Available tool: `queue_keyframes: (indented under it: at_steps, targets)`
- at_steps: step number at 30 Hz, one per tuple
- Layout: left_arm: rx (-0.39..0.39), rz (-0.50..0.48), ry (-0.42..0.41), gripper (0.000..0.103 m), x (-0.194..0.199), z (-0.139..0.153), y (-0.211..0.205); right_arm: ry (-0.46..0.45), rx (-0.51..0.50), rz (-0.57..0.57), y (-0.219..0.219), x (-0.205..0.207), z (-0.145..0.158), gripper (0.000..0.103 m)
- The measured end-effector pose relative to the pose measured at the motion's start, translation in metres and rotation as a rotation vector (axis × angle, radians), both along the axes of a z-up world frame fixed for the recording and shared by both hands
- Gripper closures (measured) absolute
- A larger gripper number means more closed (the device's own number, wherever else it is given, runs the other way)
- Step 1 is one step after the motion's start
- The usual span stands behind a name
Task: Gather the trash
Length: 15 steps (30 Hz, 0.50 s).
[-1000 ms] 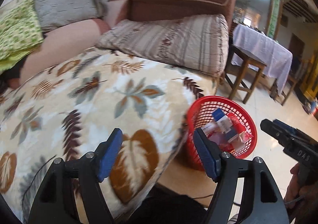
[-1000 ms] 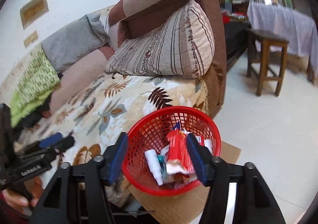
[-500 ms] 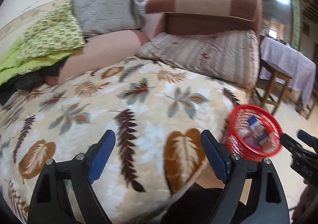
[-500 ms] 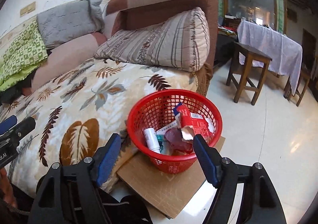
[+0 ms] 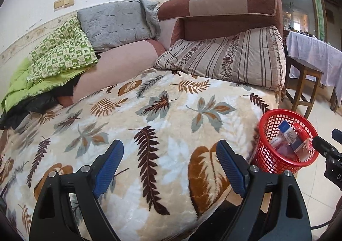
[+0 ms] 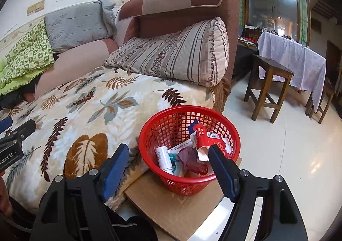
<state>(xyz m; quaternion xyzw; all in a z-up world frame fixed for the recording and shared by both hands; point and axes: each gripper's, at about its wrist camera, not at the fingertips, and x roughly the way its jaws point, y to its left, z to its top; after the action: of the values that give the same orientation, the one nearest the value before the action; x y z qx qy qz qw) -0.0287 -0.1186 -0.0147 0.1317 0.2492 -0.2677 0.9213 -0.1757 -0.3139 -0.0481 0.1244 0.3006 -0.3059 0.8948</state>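
A red mesh basket [image 6: 181, 185] stands on a cardboard sheet [image 6: 181, 209] beside the sofa's front corner. It holds a torn red packet [image 6: 205, 136], a white tube [image 6: 163, 158] and other wrappers; the left wrist view shows the basket [image 5: 269, 162] with a blue-and-white box [image 5: 288, 134] in it. My right gripper [image 6: 168, 148] hovers just before the basket, open, with nothing between its blue pads. Over the leaf-patterned blanket [image 5: 149, 112] my left gripper [image 5: 168, 144] is open and empty. No loose trash shows on the blanket.
A striped pillow [image 5: 224, 59] leans on the brown armrest. A grey pillow [image 5: 115, 23] and green quilt [image 5: 59, 53] lie at the sofa's back. On the tiled floor to the right stand a wooden stool [image 6: 269, 83] and a cloth-covered table [image 6: 295, 57].
The left view swung left from the basket onto the blanket. The right gripper drew back from over the basket. Both pairs of jaws widened.
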Motion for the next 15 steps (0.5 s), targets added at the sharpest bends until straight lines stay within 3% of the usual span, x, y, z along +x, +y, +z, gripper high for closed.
queue_keyframes:
  at_steps: [15]
  targets:
    - [-0.04, 0.067, 0.033, 0.015, 0.029, -0.003, 0.018, -0.002, -0.017, 0.02, -0.001, 0.019, 0.003, 0.022]
